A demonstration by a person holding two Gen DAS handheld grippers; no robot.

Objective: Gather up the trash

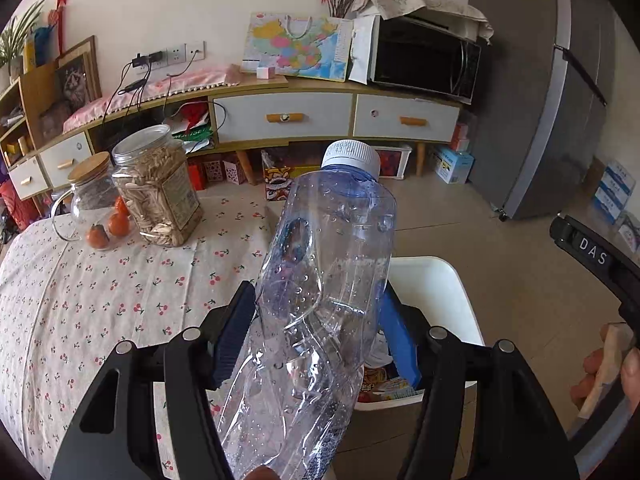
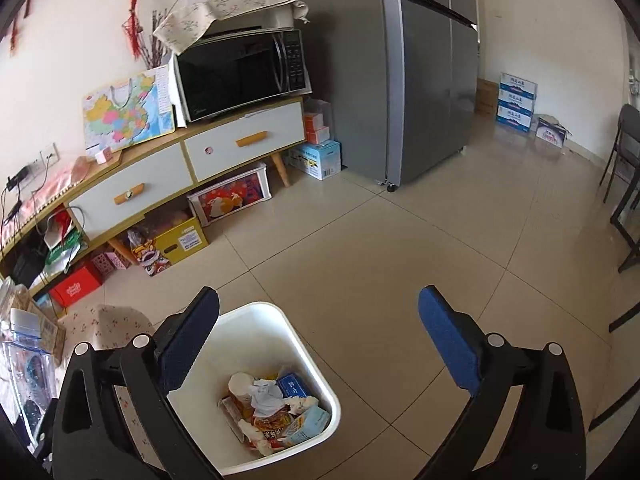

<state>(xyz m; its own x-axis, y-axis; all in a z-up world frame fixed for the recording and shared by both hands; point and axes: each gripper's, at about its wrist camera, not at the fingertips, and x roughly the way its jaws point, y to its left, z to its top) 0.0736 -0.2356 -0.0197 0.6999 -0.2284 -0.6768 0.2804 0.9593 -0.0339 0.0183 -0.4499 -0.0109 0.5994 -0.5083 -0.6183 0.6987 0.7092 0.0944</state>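
An empty plastic bottle [image 1: 320,300], frame centre, is clamped by the left gripper [image 1: 316,336] above the white bin [image 1: 436,292]; the right gripper [image 2: 320,344] is spread wide, empty. If released early, the bottle may strike the rim and bounce out.

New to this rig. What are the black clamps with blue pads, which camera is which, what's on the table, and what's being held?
No robot arm here: a person carries a hand-held gripper in each hand, each with a fisheye camera looking along its two fingers.

Left wrist view: the left hand-held gripper is clamped on a clear plastic bottle with its white cap on. The table with the cherry-print cloth holds a snack jar, a glass jar with a wooden lid and small orange fruits.

Right wrist view: the right hand-held gripper is open and empty above a white bin already holding wrappers and paper.
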